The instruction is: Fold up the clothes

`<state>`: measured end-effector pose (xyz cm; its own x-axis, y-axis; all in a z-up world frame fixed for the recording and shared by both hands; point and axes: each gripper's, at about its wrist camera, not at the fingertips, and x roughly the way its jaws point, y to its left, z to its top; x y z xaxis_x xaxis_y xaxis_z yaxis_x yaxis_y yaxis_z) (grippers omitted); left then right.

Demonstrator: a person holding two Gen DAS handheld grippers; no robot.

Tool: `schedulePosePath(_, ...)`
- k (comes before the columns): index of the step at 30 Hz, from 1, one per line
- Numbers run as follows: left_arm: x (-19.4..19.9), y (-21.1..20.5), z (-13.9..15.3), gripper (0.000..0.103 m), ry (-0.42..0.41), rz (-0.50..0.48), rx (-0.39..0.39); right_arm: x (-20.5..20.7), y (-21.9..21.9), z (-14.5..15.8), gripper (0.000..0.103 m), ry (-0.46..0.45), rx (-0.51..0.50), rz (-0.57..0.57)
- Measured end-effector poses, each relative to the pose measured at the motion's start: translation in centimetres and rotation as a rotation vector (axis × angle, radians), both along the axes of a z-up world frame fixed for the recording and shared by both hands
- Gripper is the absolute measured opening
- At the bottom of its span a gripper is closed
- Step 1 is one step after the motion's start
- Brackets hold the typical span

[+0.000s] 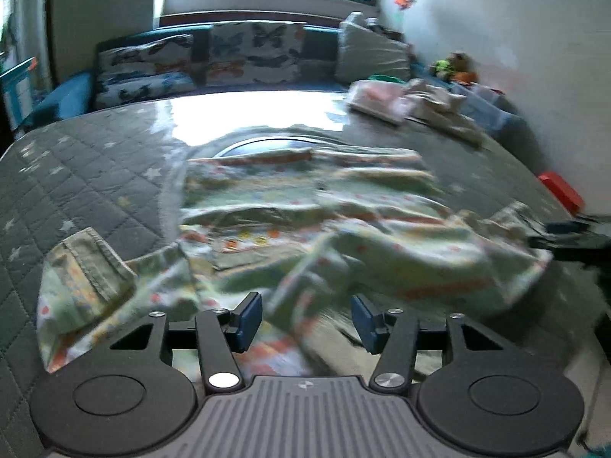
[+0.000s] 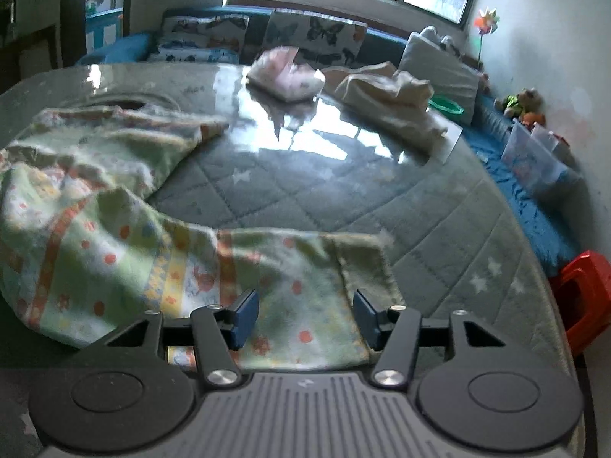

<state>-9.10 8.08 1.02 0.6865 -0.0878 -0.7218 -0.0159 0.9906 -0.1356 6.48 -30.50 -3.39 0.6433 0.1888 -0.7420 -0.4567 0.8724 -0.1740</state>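
Observation:
A light green patterned garment (image 1: 305, 221) with orange stripes and dots lies crumpled on a grey quilted table (image 1: 84, 175). My left gripper (image 1: 307, 322) is open just above its near folds, and the blue pads (image 1: 250, 320) press on nothing. In the right wrist view the same garment (image 2: 114, 244) spreads from the left to the near edge. My right gripper (image 2: 305, 318) is open over a flat corner of the cloth, pads (image 2: 364, 316) apart and not gripping it. The other gripper shows dark at the garment's right edge (image 1: 565, 236).
Folded pale clothes (image 2: 290, 72) and a cream pile (image 2: 389, 91) lie at the table's far side. A bench with butterfly cushions (image 2: 320, 34) runs under the window. A red stool (image 2: 580, 290) stands right of the table, with a blue mat and toys by the wall.

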Motion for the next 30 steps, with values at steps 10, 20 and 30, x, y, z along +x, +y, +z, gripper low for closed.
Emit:
schedulePosePath(10,-2.8,-3.2,-0.9,0.057,0.045,-0.101,0.047,-3.4,1.4,3.1,0.058,-0.053,0.015,0.131)
schedulePosePath(20,-3.4,-4.1,-1.3,0.013,0.045,-0.126,0.064,-8.9,7.7,5.7,0.064,-0.109,0.035,0.478)
schedulePosePath(30,-4.9,-3.4,0.6,0.010,0.054,-0.261,0.073,-10.2,12.7,6.4,0.065,-0.126,0.042,0.625)
